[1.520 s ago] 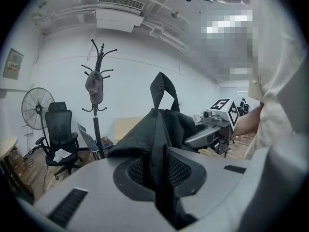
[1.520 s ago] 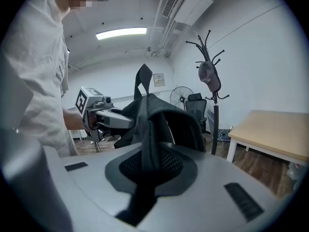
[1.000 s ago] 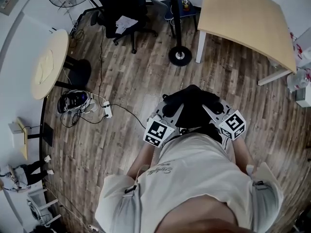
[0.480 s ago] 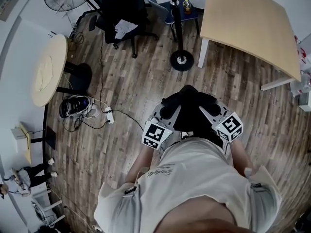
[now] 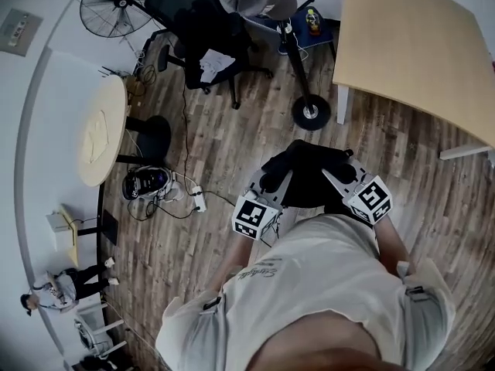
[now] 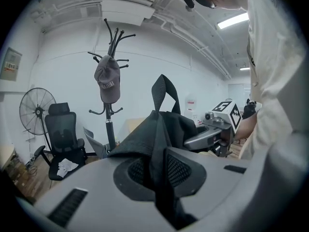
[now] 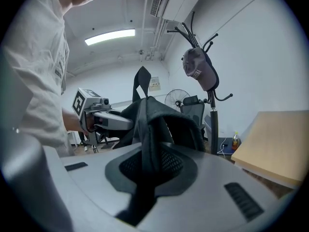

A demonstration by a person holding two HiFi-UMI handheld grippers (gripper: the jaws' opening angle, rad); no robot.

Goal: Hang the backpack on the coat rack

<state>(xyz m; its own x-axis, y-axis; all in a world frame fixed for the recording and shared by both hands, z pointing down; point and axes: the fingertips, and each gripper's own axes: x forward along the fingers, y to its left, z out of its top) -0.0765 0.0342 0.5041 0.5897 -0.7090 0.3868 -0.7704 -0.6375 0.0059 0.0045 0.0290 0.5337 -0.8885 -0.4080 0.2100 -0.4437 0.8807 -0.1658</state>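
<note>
A black backpack [image 5: 305, 175] hangs in the air between my two grippers, in front of the person. My left gripper [image 5: 272, 182] is shut on its left strap [image 6: 154, 163] and my right gripper [image 5: 331, 178] is shut on its right strap [image 7: 145, 158]. The backpack's top loop [image 6: 163, 88] stands up above the bag. The coat rack [image 5: 303, 72] rises just beyond the backpack, with a round black base [image 5: 311, 113]. A grey cap [image 6: 107, 84] hangs on one of its hooks, and the other hooks [image 6: 120, 35] are bare. In the right gripper view the coat rack [image 7: 211, 115] stands to the right of the bag.
A light wooden table [image 5: 418, 49] stands to the right of the rack. A black office chair [image 5: 203, 41] and a standing fan [image 5: 114, 5] are to its left. A round table [image 5: 99, 130], a helmet [image 5: 147, 182] and a power strip with cables [image 5: 195, 198] lie at the left.
The person has walked forward with the backpack held in both grippers. The coat rack, chair and round table now stand closer and lower in the head view. The grip is unchanged.
</note>
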